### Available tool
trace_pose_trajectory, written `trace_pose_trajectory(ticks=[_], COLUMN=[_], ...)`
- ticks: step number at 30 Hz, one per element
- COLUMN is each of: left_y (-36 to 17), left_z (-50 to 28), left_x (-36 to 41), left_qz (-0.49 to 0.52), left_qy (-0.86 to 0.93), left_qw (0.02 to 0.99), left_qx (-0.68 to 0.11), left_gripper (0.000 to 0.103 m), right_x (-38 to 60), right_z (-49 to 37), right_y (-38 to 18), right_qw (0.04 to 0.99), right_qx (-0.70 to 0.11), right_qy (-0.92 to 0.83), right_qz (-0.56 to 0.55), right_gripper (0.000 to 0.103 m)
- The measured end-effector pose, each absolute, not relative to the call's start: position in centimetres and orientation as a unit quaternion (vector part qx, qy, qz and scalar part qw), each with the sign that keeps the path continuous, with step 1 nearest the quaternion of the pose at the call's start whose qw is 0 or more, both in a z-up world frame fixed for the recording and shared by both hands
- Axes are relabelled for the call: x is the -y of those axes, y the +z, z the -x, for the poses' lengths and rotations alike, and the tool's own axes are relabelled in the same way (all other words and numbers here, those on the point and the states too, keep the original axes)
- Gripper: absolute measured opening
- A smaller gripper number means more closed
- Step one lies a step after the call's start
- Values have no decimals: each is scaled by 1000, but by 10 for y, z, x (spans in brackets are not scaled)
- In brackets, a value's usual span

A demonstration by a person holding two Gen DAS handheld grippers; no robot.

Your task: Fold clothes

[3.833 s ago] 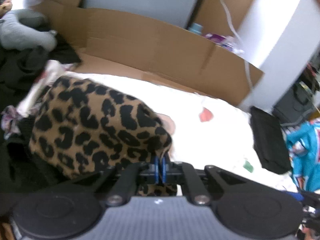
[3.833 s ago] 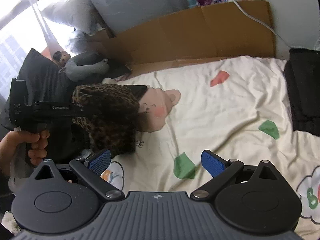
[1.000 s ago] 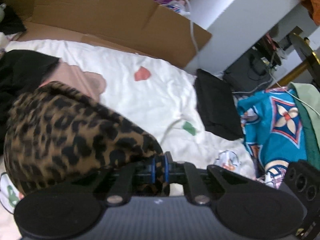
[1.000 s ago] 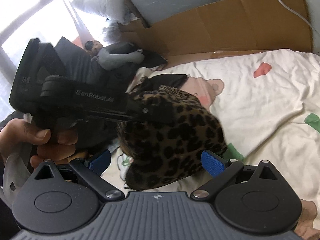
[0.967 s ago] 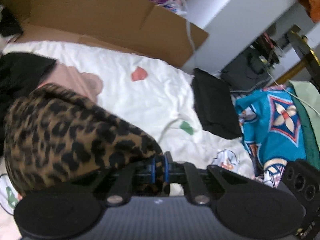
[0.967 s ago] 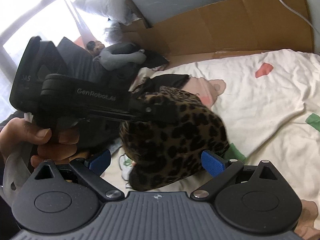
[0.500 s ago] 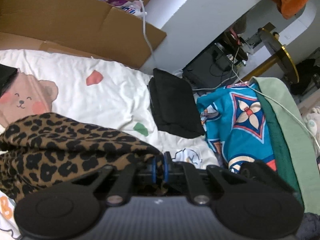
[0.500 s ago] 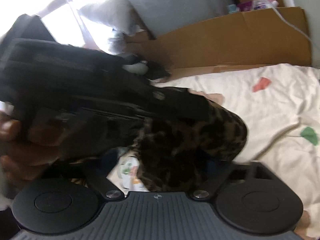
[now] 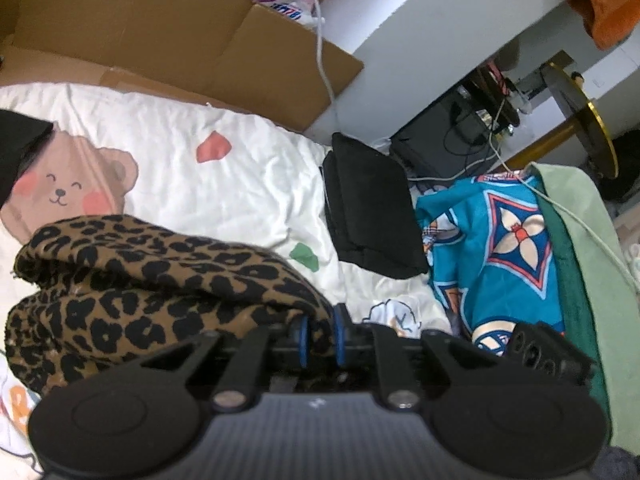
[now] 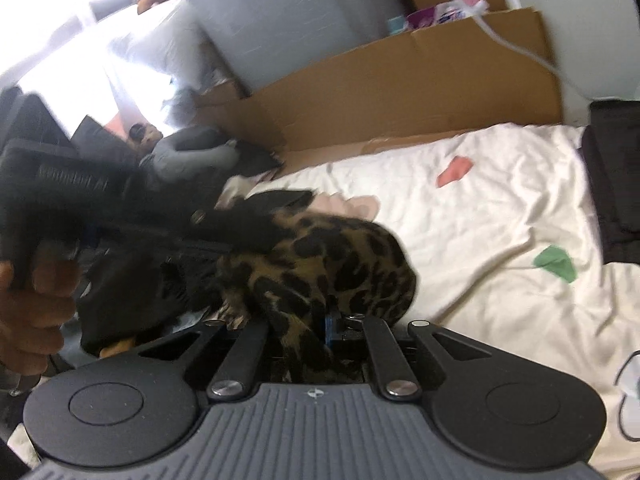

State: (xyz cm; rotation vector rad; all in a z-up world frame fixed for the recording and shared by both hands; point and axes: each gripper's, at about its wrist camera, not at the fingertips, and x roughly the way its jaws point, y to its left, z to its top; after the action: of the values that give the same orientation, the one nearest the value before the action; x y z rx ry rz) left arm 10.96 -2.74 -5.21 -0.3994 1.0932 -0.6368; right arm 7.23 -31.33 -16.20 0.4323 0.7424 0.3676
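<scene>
Leopard garment (image 9: pixel 152 280) is bunched above the white quilt (image 9: pixel 248 176), near its bear print (image 9: pixel 64 184), hanging between both grippers. It looks light, soft and floppy, likely to sag and slide unless taken by an edge or corner, with the two holds kept well apart so a fold line can form. Left gripper (image 9: pixel 319 334) has a pinch of cloth between its blue pads, but its jaws are opening, so that hold is loosening. Right gripper (image 10: pixel 316 334) is clamped tight on a fold of the same cloth, close beside the left one.
</scene>
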Motion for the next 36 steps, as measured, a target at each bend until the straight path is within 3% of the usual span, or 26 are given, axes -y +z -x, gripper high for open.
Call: trace_pose_trajectory(ticks=[4, 6, 7, 17, 22, 24, 26, 30, 36], left_y=[-46, -43, -43, -85, -116, -123, -129, -131, -132], left_z=[-108, -107, -108, -116, -113, -112, -111, -110, -107], left_x=[10, -3, -10, -42, -57, -61, -63, -62, -56], left_qz=[202, 199, 198, 168, 157, 156, 155, 156, 155], left_qy=[-277, -252, -240, -161, -122, -113, -106, -104, -108], left_qw=[799, 816, 823, 828, 814, 810, 806, 803, 801], left_qx=[-494, -481, -475, -510, -546, -554, -561, -565, -569], left_gripper=[16, 32, 36, 37, 37, 38, 38, 40, 42], right_x=[328, 340, 347, 410, 417, 412, 406, 402, 399], right_z=[-71, -69, -68, -63, -60, -55, -50, -48, -44], right_y=[-161, -163, -165, -168, -184, -186, -185, -183, -180], right_qw=[897, 895, 894, 897, 890, 895, 904, 906, 909], right_qx=[-355, -361, -362, -352, -378, -381, -376, -382, -370], right_qy=[158, 141, 133, 59, 19, 3, -15, -32, 15], right_qz=[-212, -222, -229, -260, -256, -233, -202, -178, -190], right_gripper=[5, 5, 5, 6, 18, 52, 60, 67, 67])
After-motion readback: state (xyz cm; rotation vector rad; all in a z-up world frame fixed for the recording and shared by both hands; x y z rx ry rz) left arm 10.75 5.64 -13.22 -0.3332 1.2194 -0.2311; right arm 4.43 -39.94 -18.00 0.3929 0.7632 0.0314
